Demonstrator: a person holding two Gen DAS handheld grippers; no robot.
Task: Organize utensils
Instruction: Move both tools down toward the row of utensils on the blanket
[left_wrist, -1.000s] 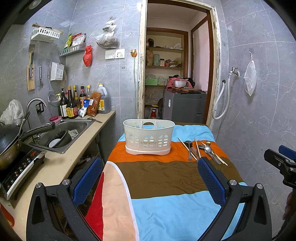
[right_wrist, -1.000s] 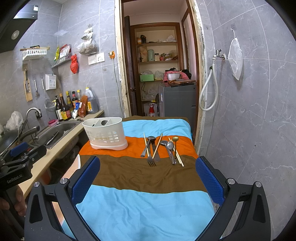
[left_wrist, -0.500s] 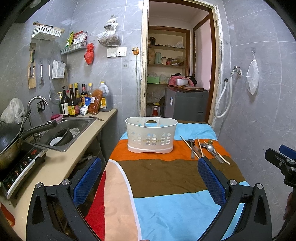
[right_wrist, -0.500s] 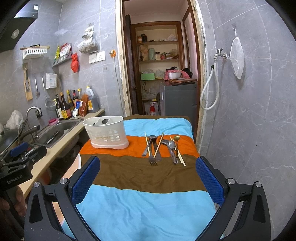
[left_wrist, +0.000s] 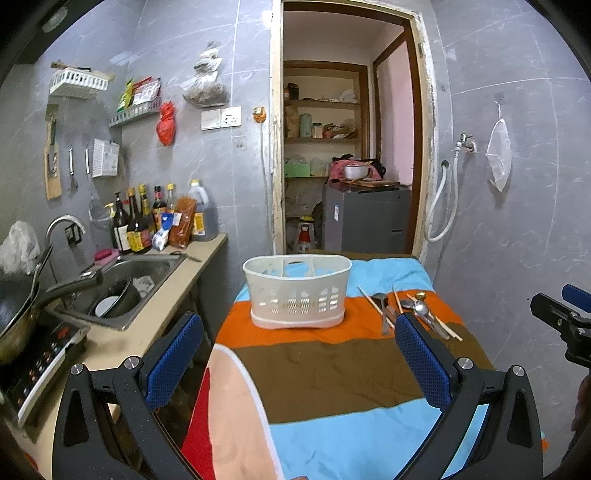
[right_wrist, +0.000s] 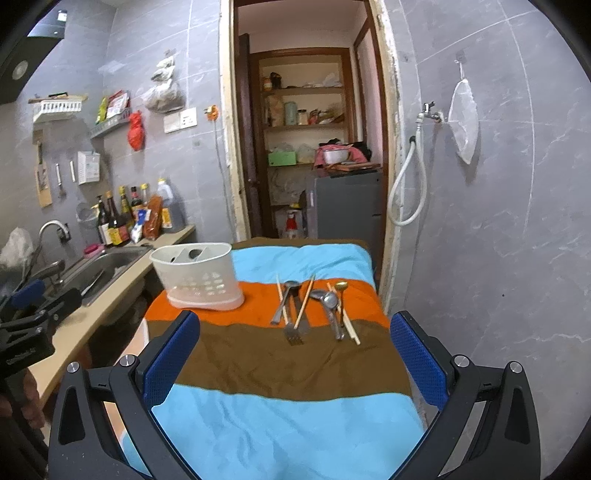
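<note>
Utensils (right_wrist: 314, 306) lie in a loose heap on the orange band of the striped cloth (right_wrist: 280, 365), to the right of the white plastic caddy (right_wrist: 197, 275), which stands on the same band near the table's left edge. Nothing is in hand yet: the left gripper (left_wrist: 295, 362) hangs with its blue pads wide apart, facing the caddy, and the right gripper (right_wrist: 293, 360) is just as wide, aimed at the heap, both well back over the brown and blue stripes.

What worries me is the heap itself. The metal fork (right_wrist: 293, 332), the steel spoons (right_wrist: 330, 301), the small gold-bowled spoon (right_wrist: 341, 286) and the pale wooden chopsticks (right_wrist: 304, 301) cross and overlap, so a pinch on one could well drag or flick a neighbour. The pieces are thin, hard and smooth, lying flat on soft cloth. Pads coming down may press them into the fabric and slide off, or catch a fold and pull the whole cloth. The right-hand chopstick lies near the table's edge by the tiled wall, and a nudge could roll it off.

The caddy looks light, with a slotted lower wall, inner dividers and a shallow base tray. A long handle dropped in at an angle may snag a divider or tip it. It also sits close to the gap beside the sink counter (left_wrist: 147, 325), so a shove leftwards could send it over.
</note>
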